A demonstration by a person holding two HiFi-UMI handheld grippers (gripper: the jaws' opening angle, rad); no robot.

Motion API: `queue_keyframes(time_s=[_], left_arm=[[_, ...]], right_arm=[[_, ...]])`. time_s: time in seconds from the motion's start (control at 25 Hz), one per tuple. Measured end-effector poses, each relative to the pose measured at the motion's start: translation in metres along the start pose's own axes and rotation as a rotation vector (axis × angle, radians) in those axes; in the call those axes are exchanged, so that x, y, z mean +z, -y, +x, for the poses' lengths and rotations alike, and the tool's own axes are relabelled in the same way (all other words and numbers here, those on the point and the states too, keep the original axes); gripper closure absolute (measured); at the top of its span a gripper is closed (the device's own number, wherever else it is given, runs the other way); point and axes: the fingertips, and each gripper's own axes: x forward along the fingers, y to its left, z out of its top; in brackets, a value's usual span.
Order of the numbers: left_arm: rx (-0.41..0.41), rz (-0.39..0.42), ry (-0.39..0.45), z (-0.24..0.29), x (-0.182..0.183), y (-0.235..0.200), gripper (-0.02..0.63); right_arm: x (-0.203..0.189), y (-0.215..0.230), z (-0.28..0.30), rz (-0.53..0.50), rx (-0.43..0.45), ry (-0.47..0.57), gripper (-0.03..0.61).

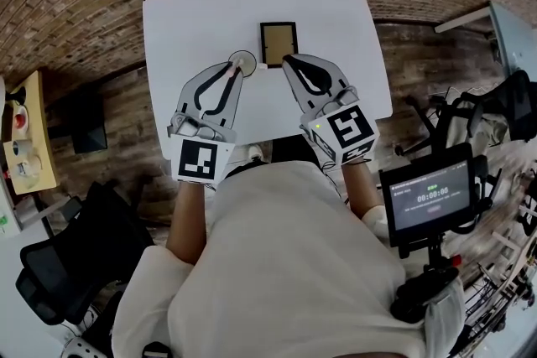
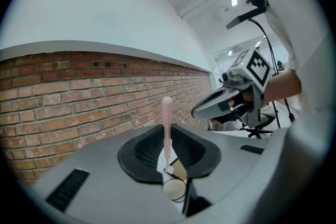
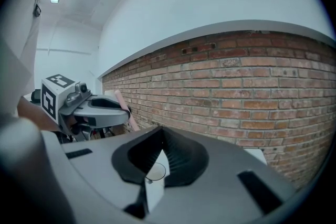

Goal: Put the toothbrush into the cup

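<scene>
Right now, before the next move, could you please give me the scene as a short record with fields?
surface: white table
cup: clear cup, standing on the table beside a dark frame
toothbrush: pink toothbrush, upright, just above the cup
left gripper: left gripper shut on the toothbrush, over the cup
right gripper: right gripper, jaws together, nothing between them, tips near the frame
task state: toothbrush not yet let go; whether its lower end is inside the cup cannot be told
</scene>
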Motion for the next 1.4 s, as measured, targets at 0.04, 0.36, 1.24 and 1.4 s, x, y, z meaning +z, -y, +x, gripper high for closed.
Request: queue_keyframes(time_s=[0.04, 0.36, 1.24, 1.4], left_arm=[[-0.001, -0.002, -0.003, 0.000, -0.001, 0.000, 0.561], [-0.001, -0.020, -0.012, -0.005, -0.007, 0.001, 0.561], [-0.019, -0.059, -0.070, 0.017, -0.058, -0.004, 0.561], [-0.018, -0.069, -0.072, 0.018, -0.063, -0.004, 0.561]], right_arm=[[-0.001, 0.000, 0.000, 0.006, 0.002, -0.001, 0.575], [-0.002, -0.002, -0.004, 0.017, -0.006, -0.013, 0.575], [-0.036, 0.008, 0.021, 0.036, 0.003, -0.087, 0.575], [-0.040, 0.009, 0.020, 0.041, 0.001, -0.096, 0.575]])
